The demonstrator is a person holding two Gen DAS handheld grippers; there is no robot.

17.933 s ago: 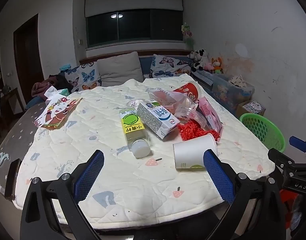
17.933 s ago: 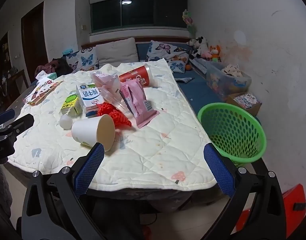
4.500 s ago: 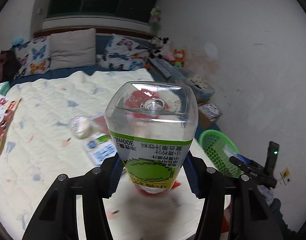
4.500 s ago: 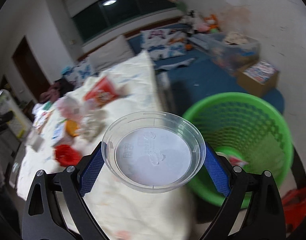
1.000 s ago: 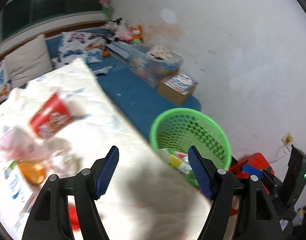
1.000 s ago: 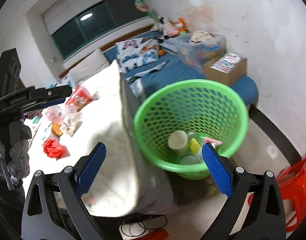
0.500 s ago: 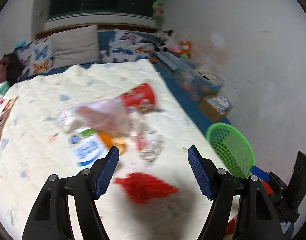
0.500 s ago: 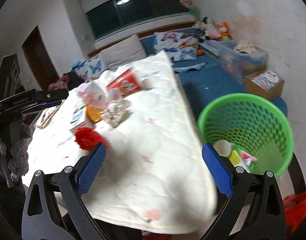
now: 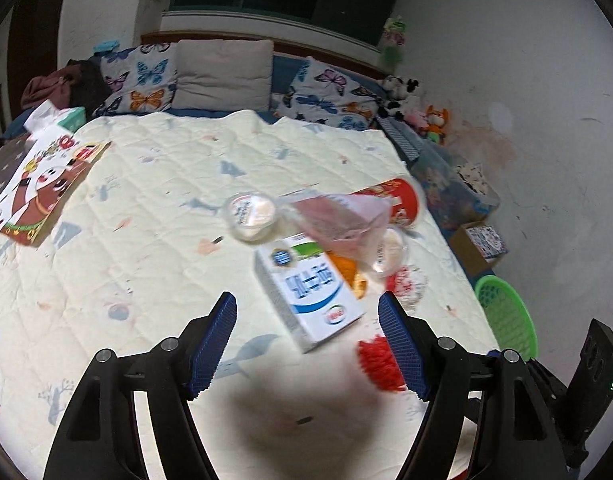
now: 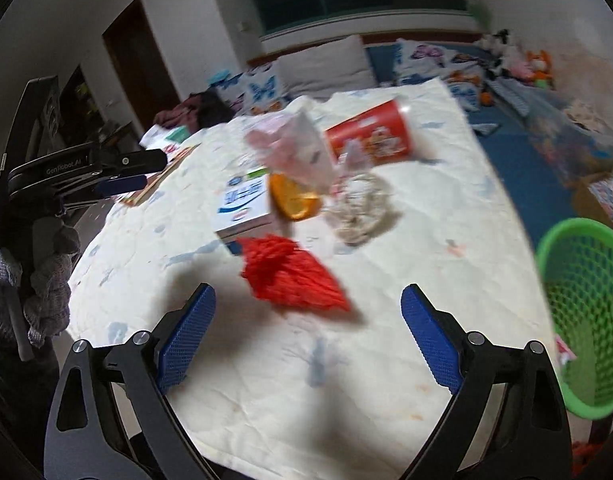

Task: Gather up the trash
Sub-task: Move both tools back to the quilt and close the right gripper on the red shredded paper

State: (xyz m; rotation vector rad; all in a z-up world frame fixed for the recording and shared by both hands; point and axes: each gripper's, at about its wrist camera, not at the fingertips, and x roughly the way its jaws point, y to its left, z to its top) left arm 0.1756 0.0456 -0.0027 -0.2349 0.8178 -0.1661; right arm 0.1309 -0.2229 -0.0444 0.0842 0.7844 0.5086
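Observation:
My left gripper is open and empty above the quilted table, just short of a white and blue milk carton. Beyond the carton lie a pink plastic bag, a red cup, a clear lidded tub and an orange piece. My right gripper is open and empty, close over a red mesh net. The carton, red cup, pink bag and a crumpled clear wrapper lie further on. The green basket stands at the right.
A picture book lies at the table's left edge. Pillows and soft toys line the back. A storage box and a cardboard box stand by the right wall. The green basket sits beyond the table's right corner.
Both grippers have swung from the basket back over the table and closer to the trash. The milk carton and red net now lie just ahead of the open jaws.

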